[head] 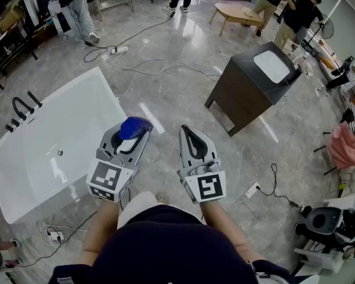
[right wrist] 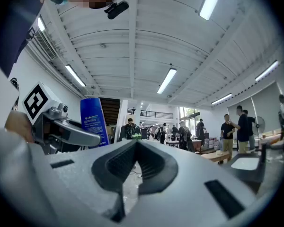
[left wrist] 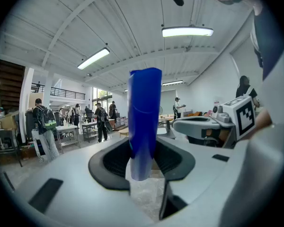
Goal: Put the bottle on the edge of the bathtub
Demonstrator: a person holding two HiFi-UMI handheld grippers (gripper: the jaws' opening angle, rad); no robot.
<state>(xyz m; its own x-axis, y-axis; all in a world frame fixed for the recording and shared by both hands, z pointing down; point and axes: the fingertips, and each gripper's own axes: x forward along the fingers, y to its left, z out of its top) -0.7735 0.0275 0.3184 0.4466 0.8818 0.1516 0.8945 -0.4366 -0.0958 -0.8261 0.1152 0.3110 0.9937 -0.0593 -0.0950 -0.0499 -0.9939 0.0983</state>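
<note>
My left gripper (head: 136, 136) is shut on a blue bottle (head: 134, 126), held above the marble floor just right of the white bathtub (head: 47, 96). In the left gripper view the bottle (left wrist: 144, 122) stands upright between the pads of the left gripper (left wrist: 142, 160). Beside it, my right gripper (head: 192, 139) is shut with nothing in it; its pads meet in the right gripper view (right wrist: 136, 148). That view also catches the bottle (right wrist: 93, 119) off to the left. The bathtub lies to the left of both grippers, and the bottle does not touch it.
A black faucet (head: 22, 106) sits on the tub's far left rim. A dark cabinet with a white basin (head: 254, 81) stands ahead to the right. Cables (head: 148, 64) cross the floor, with a power strip (head: 251, 189) at right. Several people stand at the back.
</note>
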